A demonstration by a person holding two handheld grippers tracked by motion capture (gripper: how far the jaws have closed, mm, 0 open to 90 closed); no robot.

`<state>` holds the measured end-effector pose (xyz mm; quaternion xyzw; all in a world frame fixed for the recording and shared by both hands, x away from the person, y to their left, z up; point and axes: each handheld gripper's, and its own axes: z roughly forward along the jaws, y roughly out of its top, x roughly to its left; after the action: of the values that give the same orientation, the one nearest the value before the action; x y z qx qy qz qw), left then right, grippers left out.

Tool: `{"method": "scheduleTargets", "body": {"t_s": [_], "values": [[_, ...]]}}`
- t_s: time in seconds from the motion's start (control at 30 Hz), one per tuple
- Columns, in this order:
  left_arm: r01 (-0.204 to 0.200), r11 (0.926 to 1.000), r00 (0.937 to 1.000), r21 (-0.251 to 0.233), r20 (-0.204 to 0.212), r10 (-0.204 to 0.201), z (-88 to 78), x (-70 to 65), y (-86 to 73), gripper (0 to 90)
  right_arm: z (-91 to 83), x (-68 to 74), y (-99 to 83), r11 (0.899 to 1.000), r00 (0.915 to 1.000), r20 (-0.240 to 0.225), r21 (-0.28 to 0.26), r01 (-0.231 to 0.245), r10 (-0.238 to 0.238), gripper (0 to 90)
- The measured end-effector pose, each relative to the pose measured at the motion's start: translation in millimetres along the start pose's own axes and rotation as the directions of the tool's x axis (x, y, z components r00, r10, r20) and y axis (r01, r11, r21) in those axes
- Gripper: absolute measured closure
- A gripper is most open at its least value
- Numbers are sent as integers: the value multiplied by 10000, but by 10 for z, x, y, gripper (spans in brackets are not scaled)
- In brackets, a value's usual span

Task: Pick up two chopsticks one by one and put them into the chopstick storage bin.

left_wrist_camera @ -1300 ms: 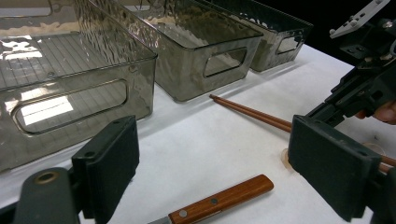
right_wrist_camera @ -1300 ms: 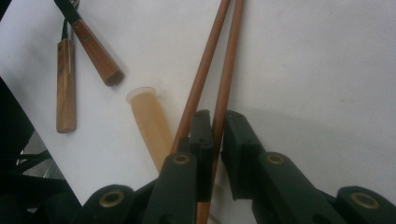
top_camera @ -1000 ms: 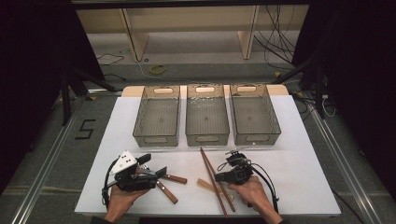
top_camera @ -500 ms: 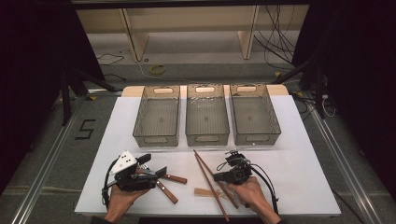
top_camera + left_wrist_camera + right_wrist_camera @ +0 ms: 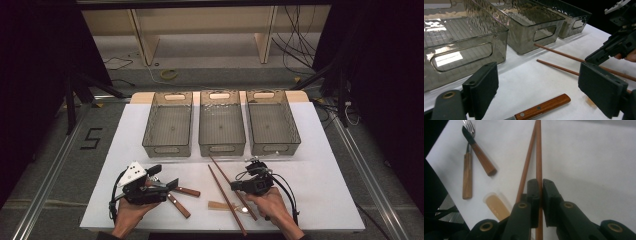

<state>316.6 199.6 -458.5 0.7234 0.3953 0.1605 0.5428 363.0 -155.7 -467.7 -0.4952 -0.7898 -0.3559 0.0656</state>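
Nearest you, your right gripper (image 5: 234,186) has its jaws clamped on one brown chopstick (image 5: 539,152), the stick running straight up between the pads toward twelve o'clock in the right gripper view; they have just finished closing on it. The second chopstick (image 5: 525,167) lies just beside it at eleven o'clock, outside the jaws, the two converging at their far tips. At nine o'clock from those jaws rests a pale wooden spoon handle (image 5: 496,206), and farther toward ten o'clock a wooden-handled knife (image 5: 480,153) crosses a wooden-handled fork (image 5: 467,170). Your left gripper (image 5: 172,184) sits at nine o'clock of the right one on the white table (image 5: 325,195), jaws spread wide, holding nothing, above a knife handle. Beyond, at twelve o'clock, three smoky clear bins (image 5: 221,124) stand side by side.
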Motion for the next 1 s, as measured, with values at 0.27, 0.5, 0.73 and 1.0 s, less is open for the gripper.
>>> {"method": "scheduleTargets", "body": {"t_s": [0.27,0.5,0.73,1.0], "values": [[-27,10000,10000,-61,2,27,2,12,13,161,-147,91,82,9946,9952,-36,-345,981,-983,854],[-336,9992,9990,202,314,329,77,5,82,163,-248,238,166,9727,9727,-162,-178,2314,-2317,854],[-1480,9838,9858,1015,955,1385,232,-79,207,167,-294,412,186,9317,9322,-313,333,3616,-3606,854],[-3128,9279,9452,2028,1627,2830,415,-188,324,167,-282,508,166,8869,8927,-511,1014,4506,-4477,854]]}}
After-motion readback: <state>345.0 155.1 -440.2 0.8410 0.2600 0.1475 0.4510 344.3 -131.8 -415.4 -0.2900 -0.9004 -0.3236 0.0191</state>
